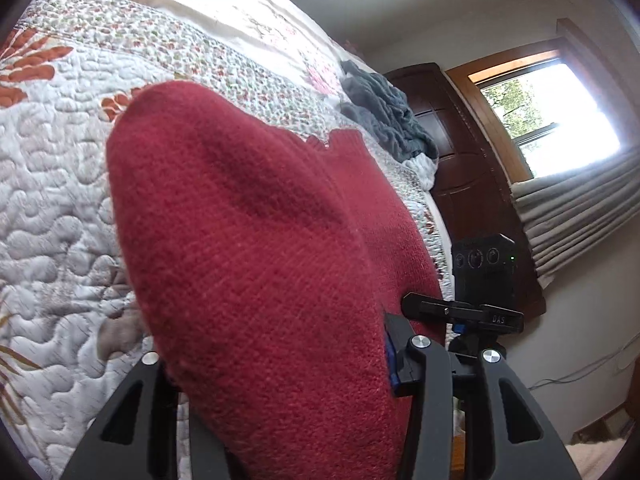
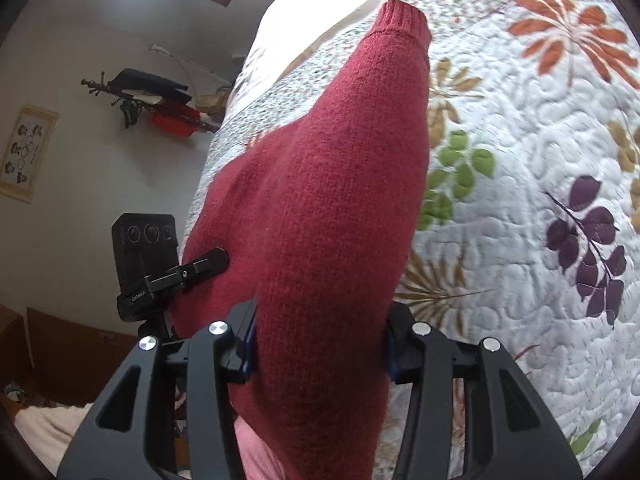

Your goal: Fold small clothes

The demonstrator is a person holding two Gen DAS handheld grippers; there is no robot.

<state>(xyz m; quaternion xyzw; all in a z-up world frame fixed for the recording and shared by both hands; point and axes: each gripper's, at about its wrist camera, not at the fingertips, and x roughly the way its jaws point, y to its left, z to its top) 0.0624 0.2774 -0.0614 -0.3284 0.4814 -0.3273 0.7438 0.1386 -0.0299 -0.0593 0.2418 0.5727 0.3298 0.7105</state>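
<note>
A red knitted sweater [image 1: 248, 240] hangs lifted above the quilted bed, filling the middle of both views. My left gripper [image 1: 280, 360] is shut on it, the cloth bulging up between its fingers and hiding the tips. In the right wrist view the sweater [image 2: 344, 184] runs away from my right gripper [image 2: 318, 344], also shut on it, to a ribbed cuff [image 2: 404, 16] lying on the quilt. Each gripper shows in the other's view, gripping the sweater's edge: the right gripper [image 1: 460, 312] and the left gripper [image 2: 188, 272].
A floral quilt [image 2: 520, 160] covers the bed [image 1: 60, 160]. A crumpled grey-blue garment [image 1: 384, 120] lies near the bed's far edge. Beyond it stand a dark wooden cabinet [image 1: 460, 160], a window [image 1: 560, 112] and grey curtains. A wall rack with clothes [image 2: 152, 96] hangs left.
</note>
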